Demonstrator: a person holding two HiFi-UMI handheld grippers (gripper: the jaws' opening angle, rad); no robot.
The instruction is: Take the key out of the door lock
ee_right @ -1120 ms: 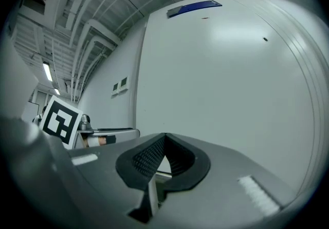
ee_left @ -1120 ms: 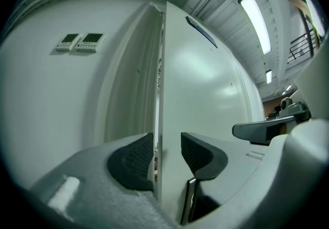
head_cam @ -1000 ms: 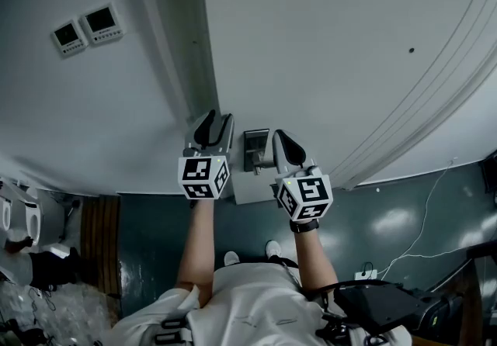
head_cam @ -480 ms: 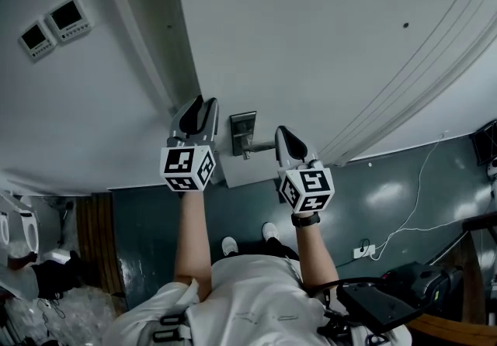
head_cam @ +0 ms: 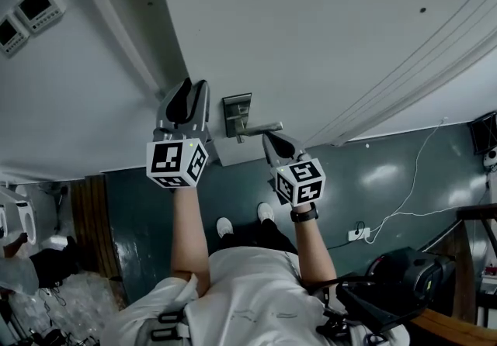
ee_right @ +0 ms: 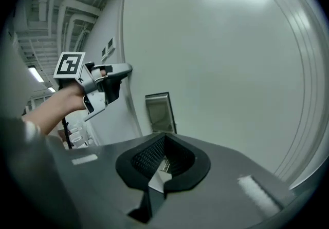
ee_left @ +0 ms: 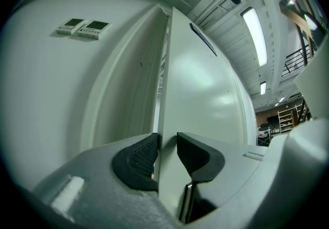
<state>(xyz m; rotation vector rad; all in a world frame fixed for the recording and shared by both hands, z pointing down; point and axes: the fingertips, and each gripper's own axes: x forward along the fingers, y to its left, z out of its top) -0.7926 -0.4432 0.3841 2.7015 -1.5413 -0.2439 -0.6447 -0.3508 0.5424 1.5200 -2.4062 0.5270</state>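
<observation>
Presently the left gripper (head_cam: 194, 88) is clamped on the free edge of the white door (head_cam: 326, 26), one ribbed pad on each side of the slab. The left gripper view shows both pads (ee_left: 140, 155) pressing against that edge, with the door's face running up and away to the right and the door frame (ee_left: 121, 94) to the left. This grip sits level with the metal lock plate (head_cam: 237, 113), which is fixed to the door near the same edge. The silver lever handle (head_cam: 262, 129) juts out from the plate's lower part.

The right gripper (head_cam: 272, 141) is held just off the door's face, near the free end of the lever. I cannot tell whether it touches the lever. Its jaws are closed together, and the right gripper view shows a small silvery metal piece pinched between the dark pads. It looks like the key (ee_right: 163, 165), held clear of the lock plate (ee_right: 160, 112), which stands on the door beyond the jaws. In the same view the left gripper (ee_right: 110, 81) shows further off at the door's edge, with a bare hand (ee_right: 61, 102) behind it.

Two small wall panels (head_cam: 23, 15) with dark screens are mounted side by side on the wall beyond the frame, well apart from the door. Below, the head view shows the person's forearms, a white top and shoes on a dark green floor (head_cam: 388, 181)
</observation>
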